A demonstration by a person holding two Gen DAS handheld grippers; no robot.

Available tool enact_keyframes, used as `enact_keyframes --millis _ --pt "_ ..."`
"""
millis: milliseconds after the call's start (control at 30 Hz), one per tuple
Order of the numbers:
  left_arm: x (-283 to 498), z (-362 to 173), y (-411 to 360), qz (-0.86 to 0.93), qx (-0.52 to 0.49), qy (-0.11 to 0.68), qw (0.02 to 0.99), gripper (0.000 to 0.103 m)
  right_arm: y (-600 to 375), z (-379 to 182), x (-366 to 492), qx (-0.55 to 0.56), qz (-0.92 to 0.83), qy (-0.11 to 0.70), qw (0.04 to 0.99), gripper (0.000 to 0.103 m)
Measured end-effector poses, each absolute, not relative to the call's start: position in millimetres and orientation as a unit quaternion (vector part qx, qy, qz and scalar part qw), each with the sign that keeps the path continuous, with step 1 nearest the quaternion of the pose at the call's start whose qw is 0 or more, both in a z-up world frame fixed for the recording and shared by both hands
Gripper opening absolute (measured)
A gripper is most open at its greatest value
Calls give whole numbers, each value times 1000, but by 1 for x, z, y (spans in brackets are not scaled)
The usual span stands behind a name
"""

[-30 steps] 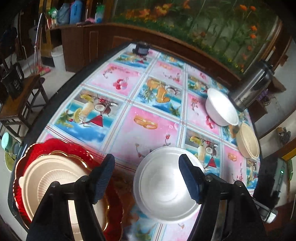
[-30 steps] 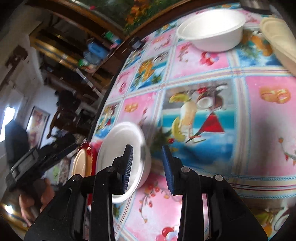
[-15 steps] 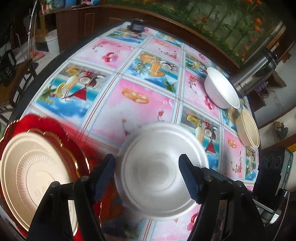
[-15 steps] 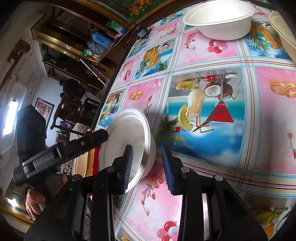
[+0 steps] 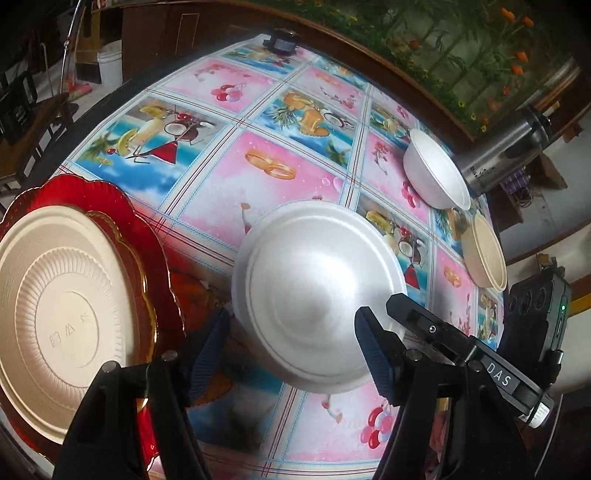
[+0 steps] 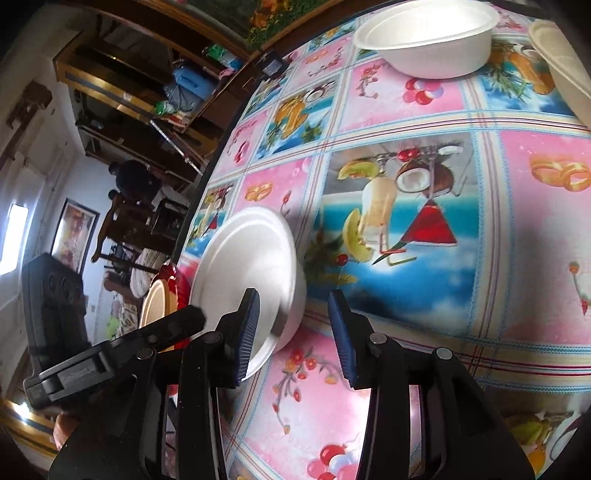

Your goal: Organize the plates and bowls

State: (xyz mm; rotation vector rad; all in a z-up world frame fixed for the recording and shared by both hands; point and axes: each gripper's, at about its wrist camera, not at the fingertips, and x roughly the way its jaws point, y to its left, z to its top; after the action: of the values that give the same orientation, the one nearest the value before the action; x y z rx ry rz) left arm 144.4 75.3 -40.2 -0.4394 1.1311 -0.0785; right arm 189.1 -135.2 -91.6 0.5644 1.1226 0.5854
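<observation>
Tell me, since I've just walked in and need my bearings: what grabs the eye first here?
The loud tablecloth of pink and blue fruit-and-drink squares fills both views. At its near middle sits a white bowl, between the open jaws of the left gripper. To the left, a beige plate lies on a red plate; another white bowl stands at the far edge.

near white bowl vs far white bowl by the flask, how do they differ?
The near white bowl sits between the open left gripper fingers; the far white bowl stands untouched beside the steel flask. The near one looks shallower and wider, the far one deeper. Both are plain white, upright and empty.
</observation>
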Motion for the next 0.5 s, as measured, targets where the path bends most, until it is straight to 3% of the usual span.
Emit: enact_keyframes --millis 267,367,500 --pt "150 -51 70 -25 -208 534 819 68 -136 -92 187 264 262 512 775 39" --pt "151 -54 64 -32 -201 537 818 52 -134 -93 186 263 264 514 773 39" --pt "153 -56 55 -38 -192 538 820 41 -136 -91 186 263 257 508 779 39"
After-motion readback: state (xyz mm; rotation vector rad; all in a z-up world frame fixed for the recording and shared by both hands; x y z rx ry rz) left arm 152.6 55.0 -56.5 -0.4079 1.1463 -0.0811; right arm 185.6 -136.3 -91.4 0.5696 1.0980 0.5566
